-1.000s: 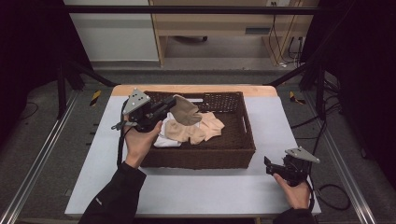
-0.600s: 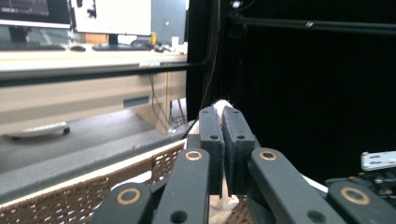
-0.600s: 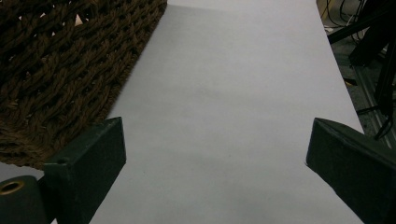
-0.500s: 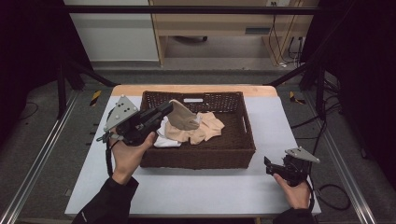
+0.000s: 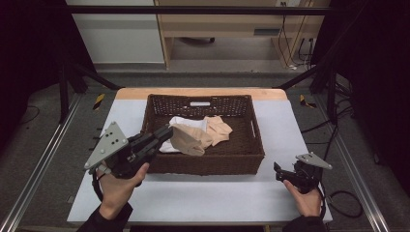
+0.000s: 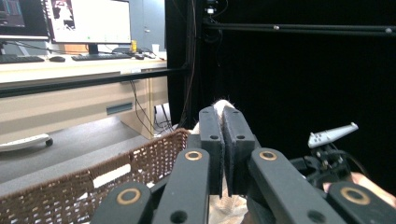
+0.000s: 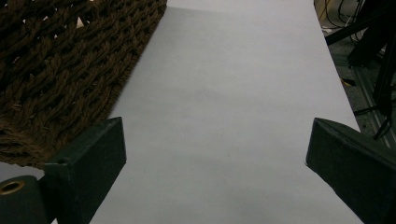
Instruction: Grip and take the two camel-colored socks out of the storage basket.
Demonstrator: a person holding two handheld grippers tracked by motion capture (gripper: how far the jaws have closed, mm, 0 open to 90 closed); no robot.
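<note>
A brown wicker basket [image 5: 212, 164] stands on the white table and holds a white cloth [image 5: 181, 122] and a peach cloth [image 5: 220, 129]. My left gripper [image 5: 167, 131] hovers at the basket's left side, shut on a beige cloth [image 5: 191, 140] that hangs from it over the basket. In the left gripper view the jaws [image 6: 223, 116] are pressed together with the beige cloth's [image 6: 224, 103] edge poking out above them. My right gripper [image 5: 279, 170] rests low at the table's near right, open with bare table between its jaws [image 7: 217, 140].
The basket's [image 7: 60, 70] corner lies just left of the right gripper. White tabletop [image 5: 203, 203] stretches in front of the basket. Beyond the table stand a wooden desk [image 5: 227, 29] and black frame bars [image 5: 193, 9]; cables run along the floor at the right.
My left gripper has moved left and nearer to the person, drawing the beige cloth toward the basket's left side. The right gripper has stayed put.
</note>
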